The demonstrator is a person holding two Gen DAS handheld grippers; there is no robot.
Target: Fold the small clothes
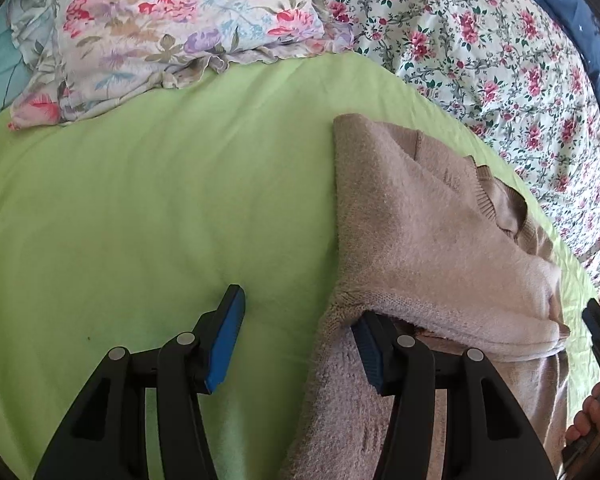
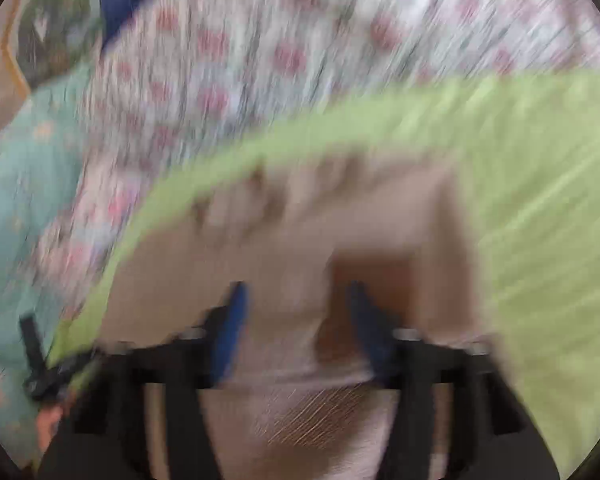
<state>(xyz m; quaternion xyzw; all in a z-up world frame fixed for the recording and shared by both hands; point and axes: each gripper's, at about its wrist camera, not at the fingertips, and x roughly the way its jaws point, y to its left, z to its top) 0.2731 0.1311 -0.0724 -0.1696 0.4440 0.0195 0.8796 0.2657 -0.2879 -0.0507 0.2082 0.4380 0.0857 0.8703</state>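
The beige knit sweater (image 1: 428, 240) lay on the light green bed sheet (image 1: 140, 208), toward the sheet's right edge in the left wrist view, where the rose-print duvet (image 1: 500, 60) bordered it. One part of the sweater was folded over the rest, its ribbed neckline showing near the far side.

The left gripper (image 1: 300, 336) was held low over the sheet, pointing forward toward the head of the bed. Its jaws were spread wide. The left blue pad (image 1: 226, 344) hung over bare green sheet, while the right pad (image 1: 370, 354) sat against the sweater's near edge, a fold of knit draped over that finger. Nothing was pinched between the two.

A pillow in a floral case (image 1: 152, 32) rested at the sheet's far left corner, with a dark blue star-print fabric (image 1: 596, 40) at the far right beyond the duvet. At the right rim of the left wrist view, the person's right hand (image 1: 588, 416) gripped the black handle of the other tool.

The right wrist view was heavily blurred. The right gripper (image 2: 298, 328) was over the sweater (image 2: 380, 216), close to the sheet's edge (image 2: 540, 200) by the duvet (image 2: 260, 60). Its jaws stood apart, with beige cloth lying between and under them; whether they touched the cloth could not be told through the blur. The left gripper's dark frame (image 2: 40, 364) showed at the lower left rim.
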